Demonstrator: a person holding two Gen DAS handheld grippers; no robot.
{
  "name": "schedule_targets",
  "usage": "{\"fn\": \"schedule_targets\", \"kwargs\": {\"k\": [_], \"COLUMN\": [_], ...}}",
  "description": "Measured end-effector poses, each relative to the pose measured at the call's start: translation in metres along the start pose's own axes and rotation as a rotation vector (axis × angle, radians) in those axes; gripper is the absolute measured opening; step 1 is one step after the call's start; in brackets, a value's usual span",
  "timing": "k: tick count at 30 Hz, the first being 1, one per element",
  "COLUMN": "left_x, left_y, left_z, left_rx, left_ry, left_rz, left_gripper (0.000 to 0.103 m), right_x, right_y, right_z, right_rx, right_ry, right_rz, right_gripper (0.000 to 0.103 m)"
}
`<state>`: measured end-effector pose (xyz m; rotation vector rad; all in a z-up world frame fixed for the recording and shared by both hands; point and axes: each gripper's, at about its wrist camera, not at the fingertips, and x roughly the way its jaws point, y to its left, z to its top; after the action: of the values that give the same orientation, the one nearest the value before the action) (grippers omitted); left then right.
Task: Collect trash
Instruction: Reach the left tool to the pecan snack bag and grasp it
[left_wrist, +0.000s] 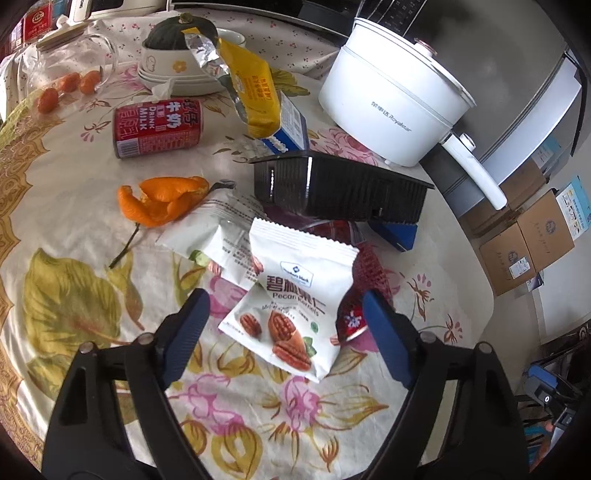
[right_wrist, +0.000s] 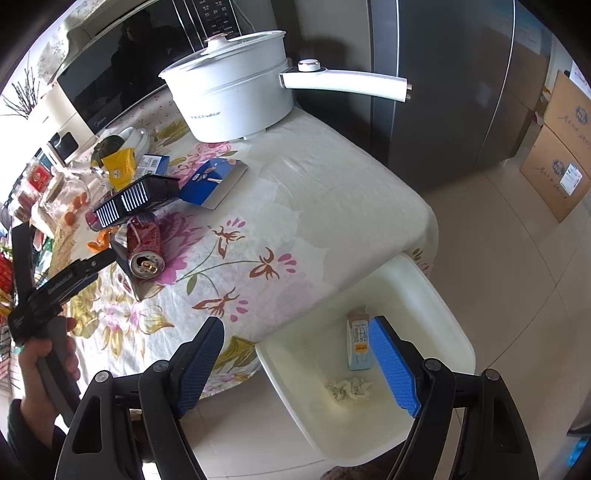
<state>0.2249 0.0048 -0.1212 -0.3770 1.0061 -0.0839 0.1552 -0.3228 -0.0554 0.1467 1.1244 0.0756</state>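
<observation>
We are taking the table as our landmark and working across it from its left side. There the left gripper is hanging over the litter with its jaws wide and nothing pressed between the pads; the pecan packet is lying flat on the cloth right between them. Just behind the packet a white wrapper and orange peel are waiting, then a black tray, a milk can and a yellow pouch further in.

So we are judging the step in hand to be the pickup of the pecan packet. It calls for lowering the pads to the cloth and closing on the packet's edges; being thin and slippery, it may slide.

Off the table's right corner, the bin is sitting on the floor, already holding a small carton and a tissue wad. The right gripper is hovering above it, jaws wide and empty.
</observation>
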Motion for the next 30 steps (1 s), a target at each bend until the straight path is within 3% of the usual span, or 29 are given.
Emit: {"fn": "schedule_targets", "kwargs": {"k": [3,8,16,22,30], "left_x": [0.012,0.011,0.007,0.006,-0.002], "left_y": [0.008,0.023,0.026,0.018,0.026], "left_z": [0.000,-0.004,-0.012,-0.019,-0.023], "left_rx": [-0.040,-0.099,-0.023,0.077,0.076], "left_ry": [0.024,0.033,0.081,0.081,0.122], "left_rz": [0.000,-0.017,0.050,0.116,0.092], "left_gripper": [0.071,0.068,0.067,0.052,0.045], "right_x": [0.002,0.004,0.003,0.004,0.007], "right_y": [-0.004,-0.011,-0.007,0.002,0.018], "right_z": [-0.001,-0.001,-0.003,-0.004,0.000], "right_rx": [-0.002,0.006,0.006,-0.005,-0.018], "right_ry": [0.007,0.014,0.014,0.017,0.018], "right_rz": [-0.012,-0.022,-0.013,-0.006,-0.006], "right_gripper": [0.082,0.082,0.082,0.082,0.082]}}
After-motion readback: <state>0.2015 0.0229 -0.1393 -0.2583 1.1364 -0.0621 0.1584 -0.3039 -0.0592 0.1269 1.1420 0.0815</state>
